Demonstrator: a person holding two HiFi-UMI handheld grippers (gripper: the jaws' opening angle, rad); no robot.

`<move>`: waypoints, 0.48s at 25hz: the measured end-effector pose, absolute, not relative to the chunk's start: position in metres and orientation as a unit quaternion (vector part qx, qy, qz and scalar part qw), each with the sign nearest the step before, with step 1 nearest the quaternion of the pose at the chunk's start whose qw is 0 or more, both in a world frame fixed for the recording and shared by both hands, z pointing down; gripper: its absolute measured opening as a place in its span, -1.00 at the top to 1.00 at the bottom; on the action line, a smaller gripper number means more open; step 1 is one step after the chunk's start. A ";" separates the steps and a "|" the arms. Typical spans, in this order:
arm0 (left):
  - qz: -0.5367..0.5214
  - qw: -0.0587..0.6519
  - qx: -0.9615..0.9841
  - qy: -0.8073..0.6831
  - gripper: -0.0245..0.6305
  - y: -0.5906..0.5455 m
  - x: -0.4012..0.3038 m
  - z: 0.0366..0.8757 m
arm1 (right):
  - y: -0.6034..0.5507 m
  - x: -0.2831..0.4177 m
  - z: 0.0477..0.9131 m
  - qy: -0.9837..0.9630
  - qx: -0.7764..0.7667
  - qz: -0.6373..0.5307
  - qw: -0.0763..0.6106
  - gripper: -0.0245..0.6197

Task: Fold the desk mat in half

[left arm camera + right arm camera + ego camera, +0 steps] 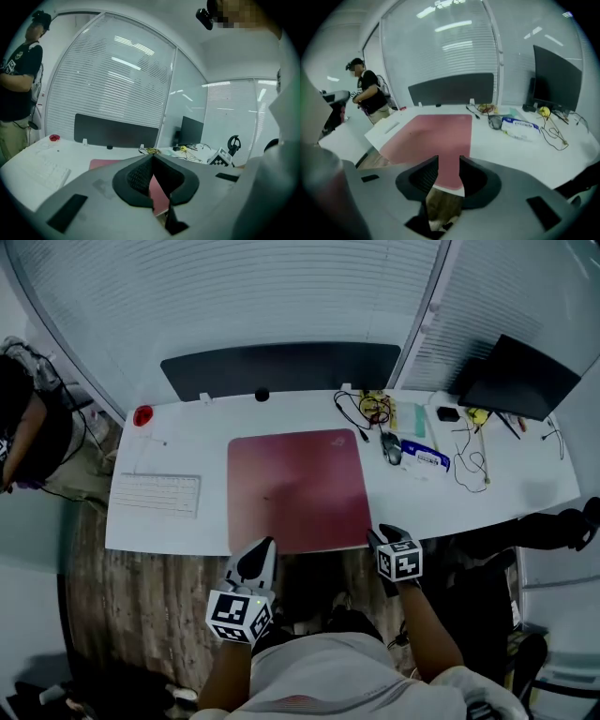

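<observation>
The pink desk mat [300, 488] lies flat and unfolded at the middle of the white desk [525, 486], its near edge along the desk's front edge. The left gripper [262, 549] sits at the mat's near left corner; in its own view its fingers [140, 176] are clenched tip to tip, with nothing visibly pinched and the mat seen beyond them. The right gripper [382, 538] sits at the near right corner with its fingers [426, 176] released and apart; the mat's front edge shows in the gap, untouched by either finger. A white keyboard [157, 494] lies left of the mat, and a mouse [391, 448] and loose cables [361, 409] to its right. A person [21, 423] stands at the desk's far left end.
</observation>
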State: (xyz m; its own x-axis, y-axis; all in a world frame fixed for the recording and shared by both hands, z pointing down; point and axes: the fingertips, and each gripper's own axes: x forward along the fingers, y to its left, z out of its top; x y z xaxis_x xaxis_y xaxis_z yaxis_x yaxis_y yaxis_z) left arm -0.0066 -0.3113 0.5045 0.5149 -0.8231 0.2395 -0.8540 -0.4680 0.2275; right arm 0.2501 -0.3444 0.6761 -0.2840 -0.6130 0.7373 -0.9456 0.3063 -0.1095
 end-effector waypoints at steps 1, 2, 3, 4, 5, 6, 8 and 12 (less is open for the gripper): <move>0.050 0.164 0.853 -0.493 0.89 -0.310 -0.006 0.507 | -0.343 0.253 0.694 -0.743 0.517 0.289 0.312 0.33; 0.052 0.167 0.851 -0.496 0.89 -0.309 -0.006 0.509 | -0.342 0.256 0.709 -0.735 0.516 0.298 0.323 0.33; 0.054 0.170 0.848 -0.498 0.89 -0.308 -0.006 0.510 | -0.341 0.259 0.722 -0.728 0.516 0.306 0.331 0.33; 0.057 0.172 0.846 -0.501 0.89 -0.307 -0.007 0.512 | -0.340 0.261 0.733 -0.723 0.514 0.314 0.338 0.33; 0.060 0.174 0.845 -0.503 0.89 -0.306 -0.007 0.514 | -0.339 0.263 0.743 -0.718 0.513 0.320 0.345 0.33; 0.062 0.176 0.843 -0.505 0.89 -0.304 -0.008 0.517 | -0.338 0.264 0.751 -0.715 0.511 0.324 0.351 0.33; 0.064 0.181 0.840 -0.508 0.89 -0.303 -0.009 0.522 | -0.338 0.266 0.762 -0.711 0.508 0.330 0.357 0.33; 0.063 0.189 0.835 -0.514 0.89 -0.301 -0.011 0.526 | -0.338 0.268 0.774 -0.700 0.510 0.351 0.356 0.33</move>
State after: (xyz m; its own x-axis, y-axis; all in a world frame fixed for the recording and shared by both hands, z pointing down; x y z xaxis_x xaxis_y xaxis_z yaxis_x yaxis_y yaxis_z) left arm -0.0109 -0.3011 0.5262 0.4642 -0.8333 0.3001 -0.8813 -0.4009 0.2502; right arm 0.2683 -0.3383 0.7740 -0.2268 -0.4636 0.8565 -0.9636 0.2346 -0.1282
